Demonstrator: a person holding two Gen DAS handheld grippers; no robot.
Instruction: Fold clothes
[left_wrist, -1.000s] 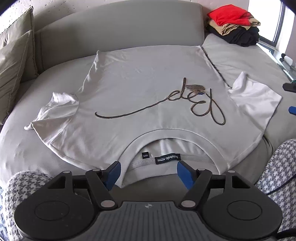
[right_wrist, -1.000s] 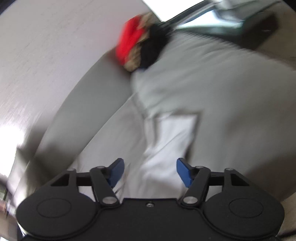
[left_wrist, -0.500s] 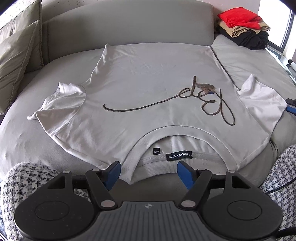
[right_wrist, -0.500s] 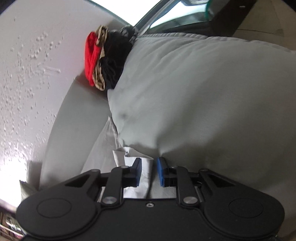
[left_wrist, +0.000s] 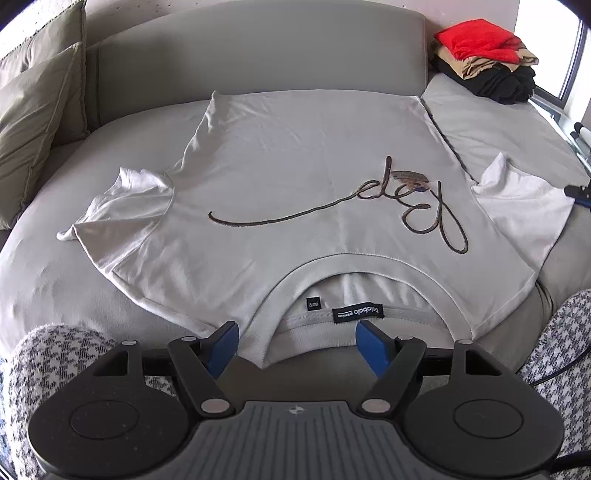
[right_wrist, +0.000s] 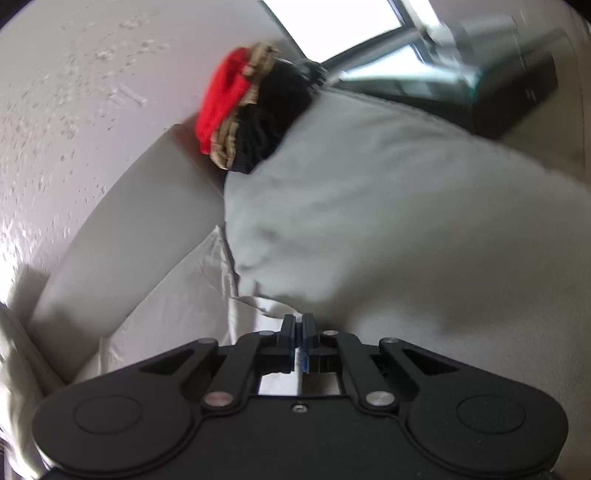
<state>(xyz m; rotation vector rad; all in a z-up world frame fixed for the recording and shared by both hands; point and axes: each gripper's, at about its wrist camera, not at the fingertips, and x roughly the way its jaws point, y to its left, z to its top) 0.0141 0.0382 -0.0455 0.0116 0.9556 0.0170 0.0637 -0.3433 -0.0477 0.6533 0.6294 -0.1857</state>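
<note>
A white T-shirt (left_wrist: 295, 177) with dark script lettering lies flat on the grey sofa seat (left_wrist: 48, 258), collar toward me and both sleeves spread. My left gripper (left_wrist: 297, 341) hovers open just short of the collar, holding nothing. At the far right of the left wrist view my right gripper (left_wrist: 578, 192) meets the edge of the right sleeve (left_wrist: 524, 206). In the right wrist view the right gripper (right_wrist: 300, 325) is shut on the white sleeve cloth (right_wrist: 266, 306), with the shirt body (right_wrist: 177, 302) running off to the left.
A stack of folded clothes (left_wrist: 487, 59), red on top over tan and black, sits at the sofa's back right corner and shows as the stack (right_wrist: 251, 122) in the right wrist view. Olive cushions (left_wrist: 33, 110) lean at the left. Houndstooth-clad knees (left_wrist: 55, 358) flank the gripper.
The right gripper went from open above the sleeve to shut on its edge. The left gripper stayed open and drifted slightly forward over the collar.
</note>
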